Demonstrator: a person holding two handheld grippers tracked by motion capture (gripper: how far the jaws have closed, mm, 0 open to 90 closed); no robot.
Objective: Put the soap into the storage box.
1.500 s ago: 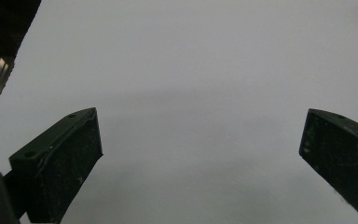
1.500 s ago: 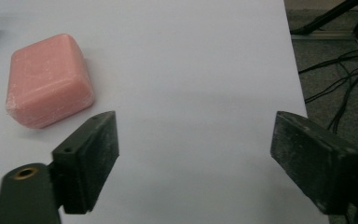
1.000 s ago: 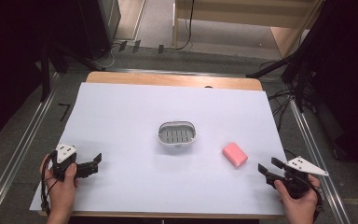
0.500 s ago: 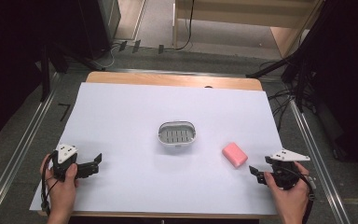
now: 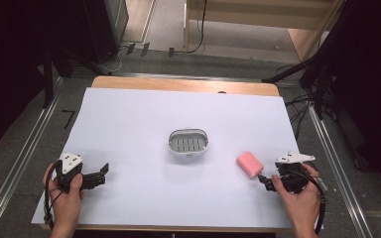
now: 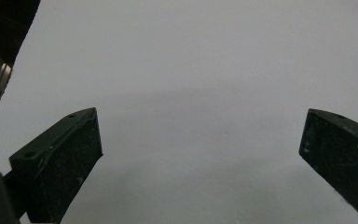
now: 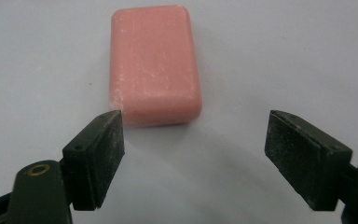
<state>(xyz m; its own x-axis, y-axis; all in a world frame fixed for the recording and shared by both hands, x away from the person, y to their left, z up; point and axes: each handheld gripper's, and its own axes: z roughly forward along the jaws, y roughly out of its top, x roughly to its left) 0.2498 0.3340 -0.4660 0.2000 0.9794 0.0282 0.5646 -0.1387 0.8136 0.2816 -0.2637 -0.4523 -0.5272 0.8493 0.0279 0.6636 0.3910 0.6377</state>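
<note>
Our right gripper [image 7: 193, 154], jaws wide open and empty, sits just below the pink soap [image 7: 154, 63] at the upper middle, which looks hard and maybe slippery, so we should squeeze its long sides.

Wooden table [image 5: 178, 83] under white sheet [image 5: 129, 124]; grey carpet floor [image 5: 25, 144]; metal rails [image 5: 17, 163]; dark surroundings.

right tool [image 5: 264, 181] | tips too small to tell (high view) | forearms cut off at bottom edge
</note>
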